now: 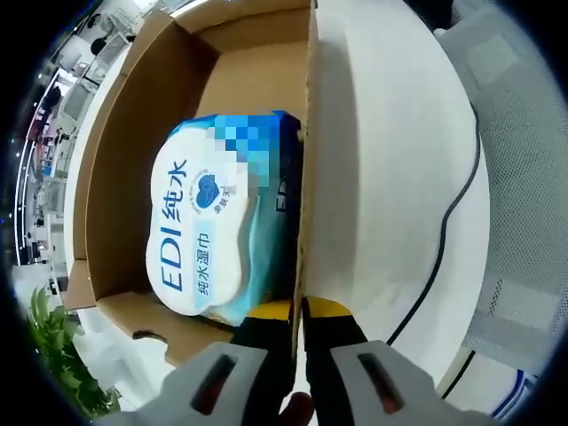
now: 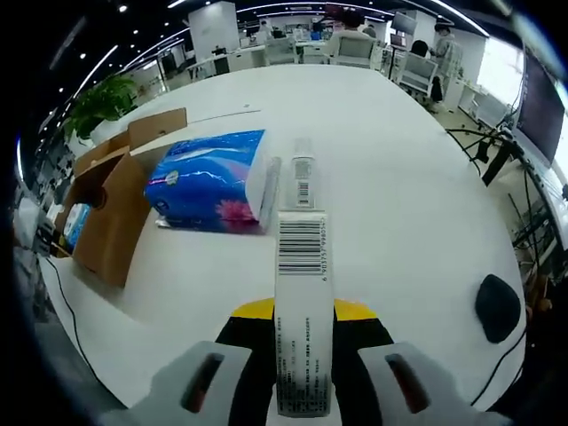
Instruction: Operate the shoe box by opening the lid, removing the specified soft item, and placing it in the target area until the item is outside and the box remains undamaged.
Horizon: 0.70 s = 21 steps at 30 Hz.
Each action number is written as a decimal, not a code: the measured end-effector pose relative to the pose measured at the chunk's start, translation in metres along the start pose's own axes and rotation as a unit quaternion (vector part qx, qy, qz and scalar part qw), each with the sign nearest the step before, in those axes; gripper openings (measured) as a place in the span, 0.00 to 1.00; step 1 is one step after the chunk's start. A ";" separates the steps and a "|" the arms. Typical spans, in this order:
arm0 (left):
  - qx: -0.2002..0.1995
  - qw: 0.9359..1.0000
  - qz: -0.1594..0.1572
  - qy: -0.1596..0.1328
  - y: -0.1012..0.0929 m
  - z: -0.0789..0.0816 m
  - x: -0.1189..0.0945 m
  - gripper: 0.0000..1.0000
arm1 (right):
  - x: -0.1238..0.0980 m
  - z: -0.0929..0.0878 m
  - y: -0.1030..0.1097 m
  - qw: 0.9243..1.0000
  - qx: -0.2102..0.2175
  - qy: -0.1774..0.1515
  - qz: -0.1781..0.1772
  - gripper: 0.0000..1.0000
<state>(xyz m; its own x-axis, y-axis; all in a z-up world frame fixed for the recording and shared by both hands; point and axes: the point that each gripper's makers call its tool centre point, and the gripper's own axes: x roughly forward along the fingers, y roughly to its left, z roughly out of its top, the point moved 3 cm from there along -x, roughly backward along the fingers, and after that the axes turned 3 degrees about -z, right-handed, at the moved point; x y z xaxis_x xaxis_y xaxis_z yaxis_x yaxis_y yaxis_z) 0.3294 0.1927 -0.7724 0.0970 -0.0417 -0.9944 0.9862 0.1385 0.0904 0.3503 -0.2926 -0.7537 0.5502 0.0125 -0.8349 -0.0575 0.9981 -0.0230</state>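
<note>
Shoe box (image 1: 133,177), brown cardboard, open, its wall pinched by left hand-held gripper (image 1: 299,321); right hand-held gripper (image 2: 302,312) clamped on blue pack (image 2: 217,180).

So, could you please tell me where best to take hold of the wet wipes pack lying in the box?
Probably from above, through the box's open top. The wet wipes pack lies flat against the side wall that the left tool pinches, so closing across its narrower width near the free end looks easiest.

White desk (image 2: 399,204) with a black mouse (image 2: 497,306) at 4 o'clock, a plant (image 2: 99,102) at 10 o'clock, and a black cable (image 1: 448,222) trailing across.
</note>
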 end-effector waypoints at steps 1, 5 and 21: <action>0.000 1.000 0.000 0.000 0.000 0.000 0.000 0.02 | 0.001 0.000 0.001 1.000 -0.003 0.001 0.001 0.18; -0.001 1.000 -0.001 0.001 0.000 0.000 0.000 0.02 | 0.003 0.001 0.003 1.000 -0.012 0.006 0.002 0.18; -0.004 1.000 -0.002 0.002 0.000 0.000 0.000 0.02 | 0.008 0.000 0.004 0.999 -0.015 0.035 -0.001 0.18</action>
<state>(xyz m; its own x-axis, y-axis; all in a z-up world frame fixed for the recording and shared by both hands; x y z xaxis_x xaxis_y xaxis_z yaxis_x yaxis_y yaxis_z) 0.3295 0.1929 -0.7723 0.0929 -0.0392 -0.9949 0.9856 0.1455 0.0863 0.3549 -0.2888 -0.7604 0.4904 0.0051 -0.8715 -0.0811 0.9959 -0.0398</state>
